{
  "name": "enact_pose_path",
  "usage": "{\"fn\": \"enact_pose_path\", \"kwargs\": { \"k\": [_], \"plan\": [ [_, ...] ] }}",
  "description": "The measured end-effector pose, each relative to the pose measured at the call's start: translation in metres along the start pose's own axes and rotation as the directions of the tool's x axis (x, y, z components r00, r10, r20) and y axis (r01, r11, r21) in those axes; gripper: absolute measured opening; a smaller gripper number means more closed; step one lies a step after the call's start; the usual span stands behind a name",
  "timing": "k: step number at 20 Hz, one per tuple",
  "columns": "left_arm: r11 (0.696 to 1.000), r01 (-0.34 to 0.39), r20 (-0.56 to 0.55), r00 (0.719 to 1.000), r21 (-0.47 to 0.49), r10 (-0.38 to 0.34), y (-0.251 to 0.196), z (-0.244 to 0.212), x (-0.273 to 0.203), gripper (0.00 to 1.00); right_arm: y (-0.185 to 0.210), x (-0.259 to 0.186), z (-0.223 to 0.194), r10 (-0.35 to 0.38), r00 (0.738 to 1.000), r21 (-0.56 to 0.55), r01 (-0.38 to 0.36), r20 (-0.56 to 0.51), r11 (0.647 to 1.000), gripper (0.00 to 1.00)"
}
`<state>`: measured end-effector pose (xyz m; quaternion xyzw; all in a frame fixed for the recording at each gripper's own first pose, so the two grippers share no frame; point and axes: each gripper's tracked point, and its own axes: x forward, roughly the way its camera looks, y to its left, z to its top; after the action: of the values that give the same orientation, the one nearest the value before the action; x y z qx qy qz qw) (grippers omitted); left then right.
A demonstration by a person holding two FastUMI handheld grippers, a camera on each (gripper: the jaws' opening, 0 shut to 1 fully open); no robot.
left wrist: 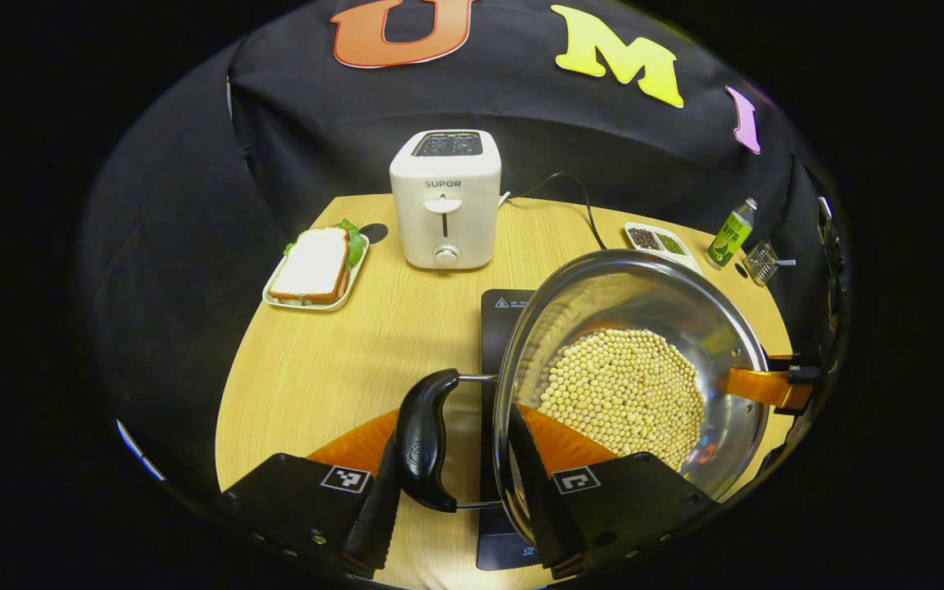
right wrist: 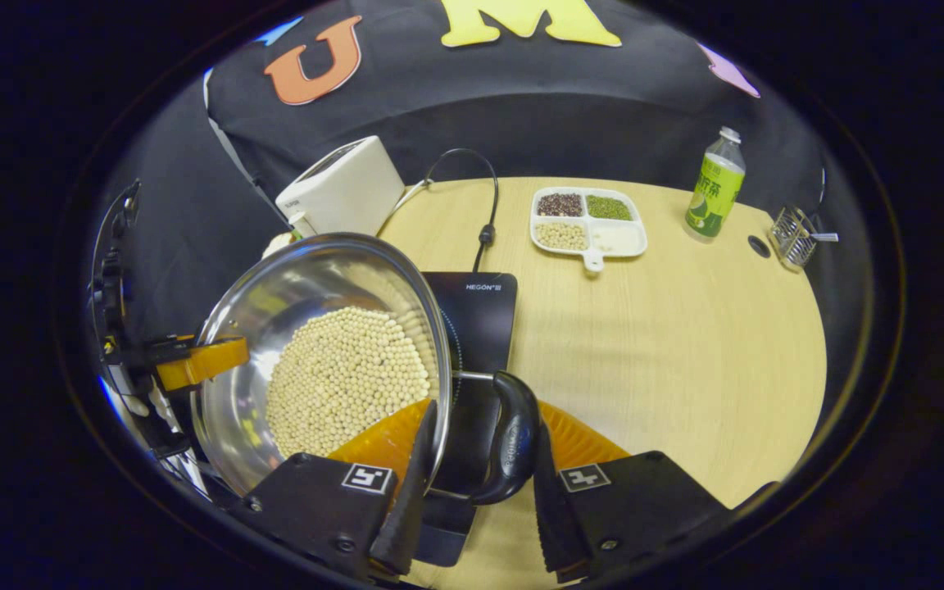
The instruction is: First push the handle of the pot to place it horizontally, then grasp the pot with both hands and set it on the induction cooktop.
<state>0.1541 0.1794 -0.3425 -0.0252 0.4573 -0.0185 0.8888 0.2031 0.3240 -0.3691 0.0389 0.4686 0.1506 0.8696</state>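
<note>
Item: pot, steel, round, a layer of beans across its bottom. I hold it by its two side handles, over the cooktop. Whether its base rests on the glass yet I cannot tell; I judge it close to set down.

Item: left gripper. One finger sits outside the left handle, the other just inside the pot wall, so rim and handle lie between them. Narrow gap, and the fingers look pressed on. The grip is taken there because the loop gives purchase the smooth wall would not.

Item: right gripper. Same arrangement mirrored: one finger inside the rim over the beans, one outside the right handle. Narrow, closed on handle and rim. In the left gripper view it appears at the pot's far side.

Item: cooktop, dark slab, mostly under the pot, its cable running to the rear. Opposed grips keep the pot level so the beans do not slide.

Item: table, light wood.

Item: toaster, rear centre, well apart from the pot.

Item: sandwich on a small tray, left of the toaster.

Item: divided dish of grains, rear right.

Item: bottle beside a small wire rack, far right.
</note>
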Motion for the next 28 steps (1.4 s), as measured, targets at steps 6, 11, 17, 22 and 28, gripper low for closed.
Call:
{"fn": "enact_pose_path", "kwargs": {
  "k": [6, 11, 17, 22, 28],
  "plan": [
    [1.000, 0.016, -0.017, 1.000, -0.003, -0.016, -0.002, -0.001, 0.012, 0.65, -0.003, 0.006, -0.003, -0.020, 1.000, 0.001, 0.020, -0.017, 1.000, 0.58],
    [0.999, 0.041, -0.025, 0.999, -0.016, -0.041, -0.003, -0.005, 0.017, 0.66, -0.005, 0.006, -0.001, -0.029, 0.999, -0.005, 0.029, -0.013, 1.000, 0.58],
    [0.998, 0.064, -0.020, 0.998, -0.015, -0.064, -0.005, -0.006, 0.022, 0.66, -0.007, 0.005, 0.000, -0.047, 0.999, -0.010, 0.047, 0.000, 0.999, 0.58],
    [0.997, 0.079, 0.040, 0.996, -0.008, -0.079, -0.006, -0.003, 0.026, 0.66, -0.006, 0.005, 0.001, -0.043, 0.999, -0.003, 0.043, 0.012, 0.999, 0.59],
    [0.962, 0.180, 0.012, 0.983, -0.204, -0.181, -0.027, -0.025, 0.032, 0.55, -0.005, 0.005, 0.002, -0.032, 0.999, 0.009, 0.032, 0.038, 0.999, 0.59]
  ]
}}
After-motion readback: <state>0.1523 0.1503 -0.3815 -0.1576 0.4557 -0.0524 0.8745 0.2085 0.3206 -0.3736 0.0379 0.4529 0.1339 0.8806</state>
